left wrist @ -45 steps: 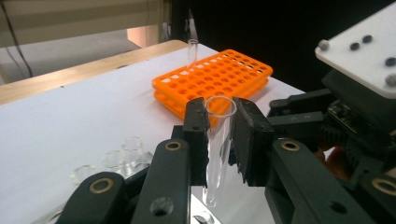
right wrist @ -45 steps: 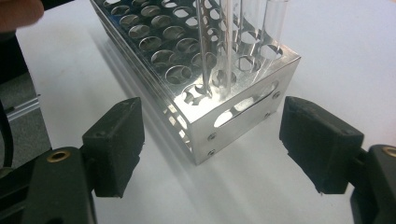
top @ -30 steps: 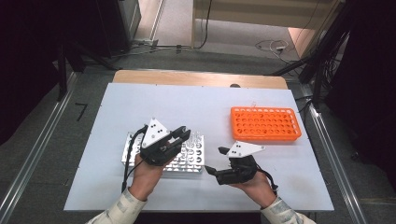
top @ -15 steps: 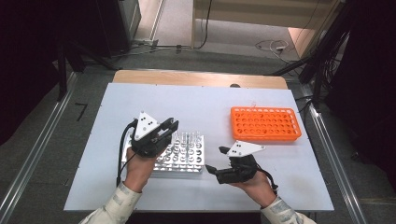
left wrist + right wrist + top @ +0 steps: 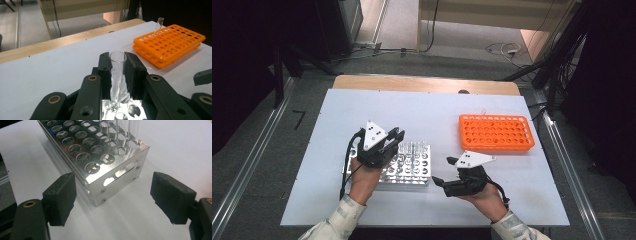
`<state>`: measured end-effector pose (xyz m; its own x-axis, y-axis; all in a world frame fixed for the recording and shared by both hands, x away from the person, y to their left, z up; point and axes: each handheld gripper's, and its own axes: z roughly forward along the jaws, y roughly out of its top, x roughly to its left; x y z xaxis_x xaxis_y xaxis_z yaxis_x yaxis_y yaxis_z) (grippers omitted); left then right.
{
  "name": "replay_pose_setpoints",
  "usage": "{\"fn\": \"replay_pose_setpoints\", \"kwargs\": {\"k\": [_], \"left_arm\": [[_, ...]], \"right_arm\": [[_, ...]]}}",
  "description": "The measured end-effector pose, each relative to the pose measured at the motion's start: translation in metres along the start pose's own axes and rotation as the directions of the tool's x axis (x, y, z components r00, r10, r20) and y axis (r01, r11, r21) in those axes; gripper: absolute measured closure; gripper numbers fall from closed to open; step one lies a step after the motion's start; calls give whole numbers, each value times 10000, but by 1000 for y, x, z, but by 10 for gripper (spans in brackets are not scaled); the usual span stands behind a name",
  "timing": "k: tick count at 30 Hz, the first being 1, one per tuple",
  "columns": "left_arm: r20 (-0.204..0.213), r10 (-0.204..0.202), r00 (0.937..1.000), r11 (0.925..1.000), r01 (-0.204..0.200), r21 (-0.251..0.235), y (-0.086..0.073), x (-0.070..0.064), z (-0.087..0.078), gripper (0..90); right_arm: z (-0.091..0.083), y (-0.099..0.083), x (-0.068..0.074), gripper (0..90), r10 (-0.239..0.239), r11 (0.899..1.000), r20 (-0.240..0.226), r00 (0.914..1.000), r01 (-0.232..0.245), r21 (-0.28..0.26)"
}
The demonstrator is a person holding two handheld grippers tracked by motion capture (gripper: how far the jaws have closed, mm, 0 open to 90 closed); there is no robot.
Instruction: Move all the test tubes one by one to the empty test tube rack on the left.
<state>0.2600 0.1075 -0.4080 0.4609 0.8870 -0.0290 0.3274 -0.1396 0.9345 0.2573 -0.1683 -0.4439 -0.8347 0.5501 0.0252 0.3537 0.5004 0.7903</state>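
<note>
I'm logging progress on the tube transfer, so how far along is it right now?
Done: one clear glass tube already stands in the orange plastic rack. In hand: the left gripper is shut on another clear glass test tube, its lower end still in the shiny metal rack. The right gripper waits open beside that rack. Left: several more tubes remain there.
</note>
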Motion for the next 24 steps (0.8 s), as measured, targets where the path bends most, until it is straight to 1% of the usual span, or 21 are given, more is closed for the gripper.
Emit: {"fn": "replay_pose_setpoints", "kwargs": {"k": [5, 13, 17, 18, 21, 24], "left_arm": [[-77, 29, 10000, 9999, -27, 165, -6, 0, 5, 754], [-211, 231, 9995, 9985, -220, 511, -16, -4, 11, 752], [-283, 239, 9993, 9972, -218, 711, -21, -5, 13, 749], [-270, 205, 9994, 9970, -184, 745, -22, -6, 14, 749], [-255, 266, 9993, 9961, -244, 842, -23, -7, 15, 741], [-207, 197, 9996, 9962, -178, 853, -24, -7, 15, 734]], "right_arm": [[0, 0, 0, 196, 12, 10000, 10, 10000, -12, 4], [0, 0, 0, 197, 18, 10000, 17, 10000, -18, 12], [0, 0, 0, 197, -39, 10000, 19, 10000, 39, 22], [0, 0, 0, 197, -42, 10000, 18, 10000, 42, 20], [0, 0, 0, 197, -44, 10000, 19, 10000, 44, 23], [0, 0, 1, 197, -40, 10000, 17, 10000, 40, 39]]}}
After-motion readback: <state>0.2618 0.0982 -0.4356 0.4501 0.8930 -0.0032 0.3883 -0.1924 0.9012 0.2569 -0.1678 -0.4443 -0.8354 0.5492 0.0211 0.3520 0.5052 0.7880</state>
